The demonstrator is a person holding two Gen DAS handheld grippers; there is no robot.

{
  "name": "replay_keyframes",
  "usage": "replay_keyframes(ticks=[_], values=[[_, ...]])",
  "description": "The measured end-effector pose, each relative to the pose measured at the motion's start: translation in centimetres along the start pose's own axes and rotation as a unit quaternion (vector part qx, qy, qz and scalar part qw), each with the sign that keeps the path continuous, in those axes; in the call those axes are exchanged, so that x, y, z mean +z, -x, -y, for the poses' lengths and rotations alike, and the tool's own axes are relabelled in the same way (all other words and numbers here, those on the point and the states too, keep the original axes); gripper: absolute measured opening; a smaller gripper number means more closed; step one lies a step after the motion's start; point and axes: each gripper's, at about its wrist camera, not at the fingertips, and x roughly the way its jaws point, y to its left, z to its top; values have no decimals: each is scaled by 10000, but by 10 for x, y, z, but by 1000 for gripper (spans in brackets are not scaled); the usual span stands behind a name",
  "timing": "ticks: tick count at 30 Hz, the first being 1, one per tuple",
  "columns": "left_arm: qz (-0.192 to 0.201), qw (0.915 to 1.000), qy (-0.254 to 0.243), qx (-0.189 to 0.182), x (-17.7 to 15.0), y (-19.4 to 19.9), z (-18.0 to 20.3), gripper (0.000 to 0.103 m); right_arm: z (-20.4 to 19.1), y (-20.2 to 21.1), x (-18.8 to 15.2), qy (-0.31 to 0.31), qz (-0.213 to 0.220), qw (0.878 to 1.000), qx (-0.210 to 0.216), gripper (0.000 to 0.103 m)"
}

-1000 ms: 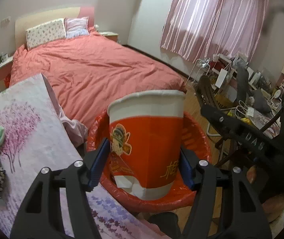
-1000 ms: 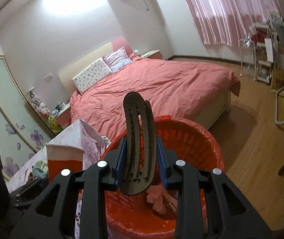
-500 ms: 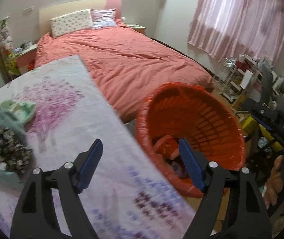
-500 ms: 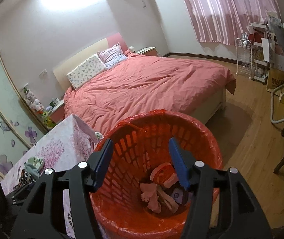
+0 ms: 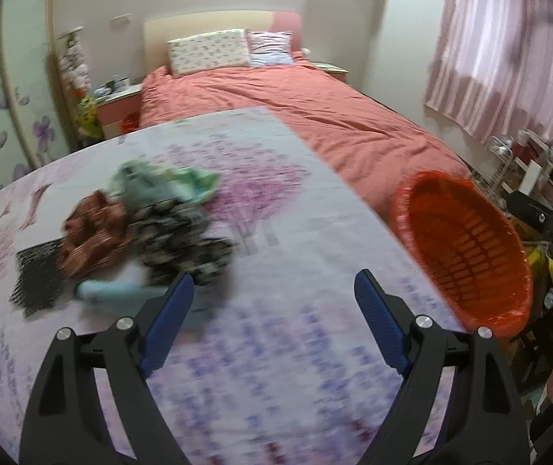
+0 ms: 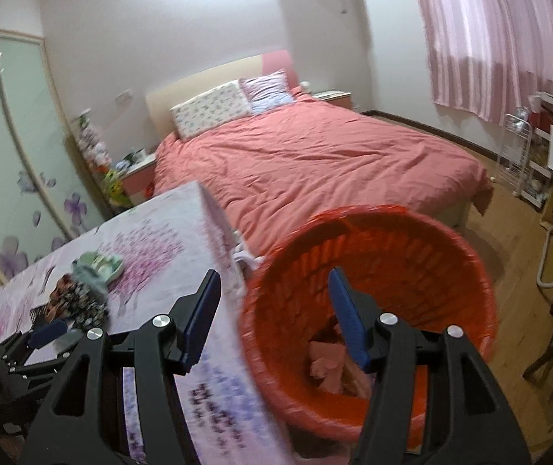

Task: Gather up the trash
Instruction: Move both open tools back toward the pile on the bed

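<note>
Blue-padded black fingers of the left gripper stand wide apart and hold nothing, hovering over a table covered in a pale cloth printed with pink blossom trees. Only the left wrist view shows the tabletop in full: just past the left finger lies a blurred heap of crumpled cloth pieces in rust, dark floral and mint green, with a dark ribbed item beside it and a pale blue object half tucked under the heap. What each piece is cannot be told through the blur.

The right gripper also has its fingers spread and empty. It hangs above the gap where the table's right edge meets a red plastic basket with a slotted wall, standing on the wooden floor just beside the table. Only this view looks down into the basket: pink crumpled paper lies at the bottom, partly hidden by the right finger. The left view shows only the basket's inner wall.

Beyond the table and basket stretches a bed with a coral cover and two pillows against the headboard. Open floor runs to the right of the bed, toward pink striped curtains and cluttered shelving.
</note>
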Motion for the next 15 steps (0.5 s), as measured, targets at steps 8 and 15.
replay_keyframes(ticks=[8, 15], values=[[-25, 9972, 572, 484, -21, 19, -81, 83, -57, -12, -19, 448, -395, 9973, 439, 58], [-37, 9906, 1000, 936, -42, 37, -141, 83, -122, -27, -45, 956, -839, 9851, 1155, 58]])
